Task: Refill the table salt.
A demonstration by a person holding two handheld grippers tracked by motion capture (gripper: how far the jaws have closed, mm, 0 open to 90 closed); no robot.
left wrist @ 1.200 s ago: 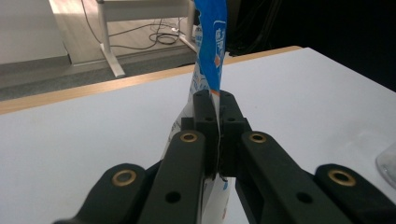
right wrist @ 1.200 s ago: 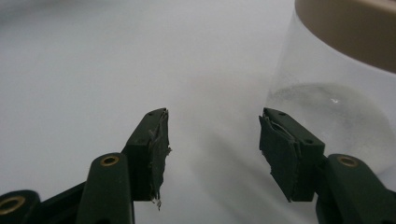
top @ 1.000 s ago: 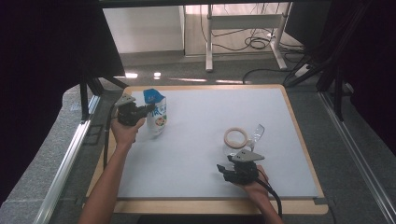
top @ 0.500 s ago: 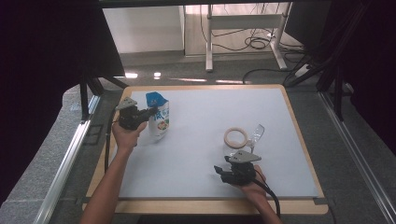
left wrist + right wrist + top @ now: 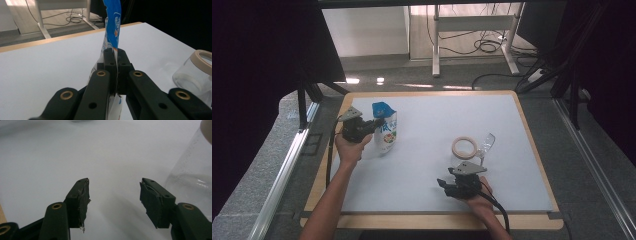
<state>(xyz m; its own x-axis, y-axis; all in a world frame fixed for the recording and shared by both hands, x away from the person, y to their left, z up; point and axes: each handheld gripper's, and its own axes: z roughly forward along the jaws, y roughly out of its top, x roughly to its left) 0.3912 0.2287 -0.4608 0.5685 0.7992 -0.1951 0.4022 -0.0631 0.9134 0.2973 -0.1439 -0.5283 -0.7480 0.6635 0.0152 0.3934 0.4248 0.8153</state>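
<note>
The left gripper (image 5: 371, 126), at nine o'clock on the white table mat (image 5: 437, 145), pinches the blue-and-white plastic pouch (image 5: 385, 127) upright with jaws fully closed on it; the right gripper (image 5: 447, 184), at five o'clock, hangs half-open and empty just beside the clear glass jar (image 5: 469, 148)

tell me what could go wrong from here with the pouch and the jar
The left tongs pinch only the thin edge of the blue-and-white pouch, so it could slip, tear or swing when lifted. The right tongs stand open with nothing between them, close beside the glass jar; a careless move might knock it over.
</note>
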